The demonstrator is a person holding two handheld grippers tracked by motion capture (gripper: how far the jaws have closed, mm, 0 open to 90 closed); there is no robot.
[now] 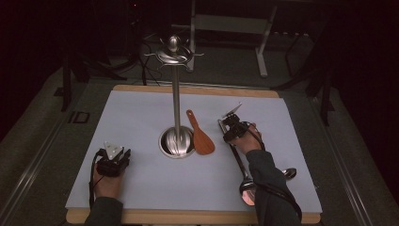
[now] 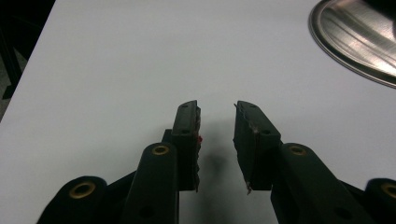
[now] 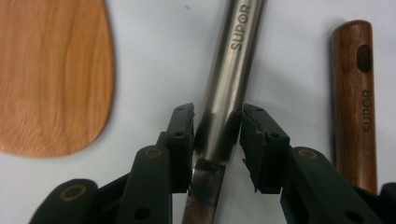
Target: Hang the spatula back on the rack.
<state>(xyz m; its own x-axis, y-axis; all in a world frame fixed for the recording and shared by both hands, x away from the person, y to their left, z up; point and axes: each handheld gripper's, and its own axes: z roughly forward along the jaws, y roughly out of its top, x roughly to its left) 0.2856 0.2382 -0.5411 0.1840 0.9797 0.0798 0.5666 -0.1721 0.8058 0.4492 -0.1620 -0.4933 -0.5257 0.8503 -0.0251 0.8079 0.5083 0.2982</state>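
The right gripper (image 3: pixel 217 140) pinches the steel handle of a ladle (image 1: pixel 241 162) that lies flat near the right edge of the table (image 1: pixel 141 188), bowl toward the near edge, presumably to lift it toward the hooked utensil stand (image 1: pixel 176 117) at the centre. The right gripper view reveals the pads touching the handle, plus a wooden handle (image 3: pixel 357 102) just beside it. The wooden spatula (image 1: pixel 200 134) lies beside the stand's base. The left gripper (image 2: pixel 217 140) rests spread, empty, near the near-left corner.
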